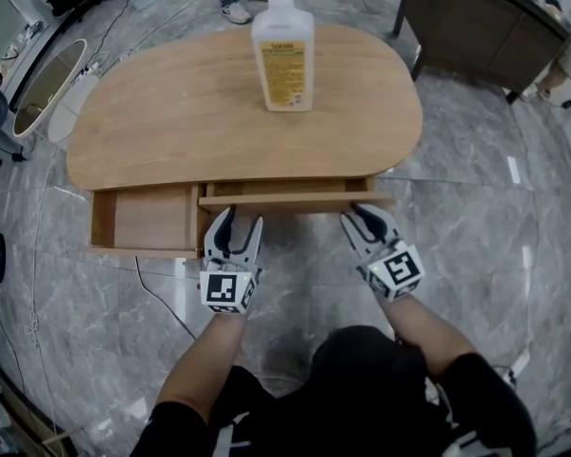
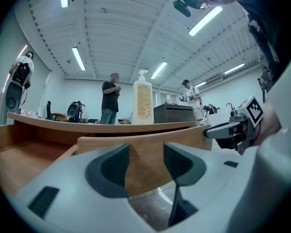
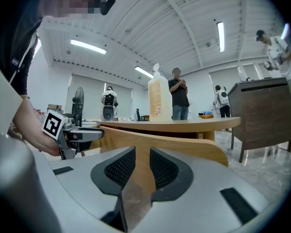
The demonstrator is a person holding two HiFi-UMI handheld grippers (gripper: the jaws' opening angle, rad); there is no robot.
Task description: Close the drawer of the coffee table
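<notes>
**While the drawer [image 1: 295, 200] stands ajar, both grippers face it**

Head view: the drawer juts slightly from the coffee table [image 1: 171, 131]; left gripper [image 1: 234, 228] and right gripper [image 1: 364, 221] sit at its front panel. Left gripper view: jaws apart, empty. Right gripper view: jaws narrowly apart, gripping nothing.
</notes>
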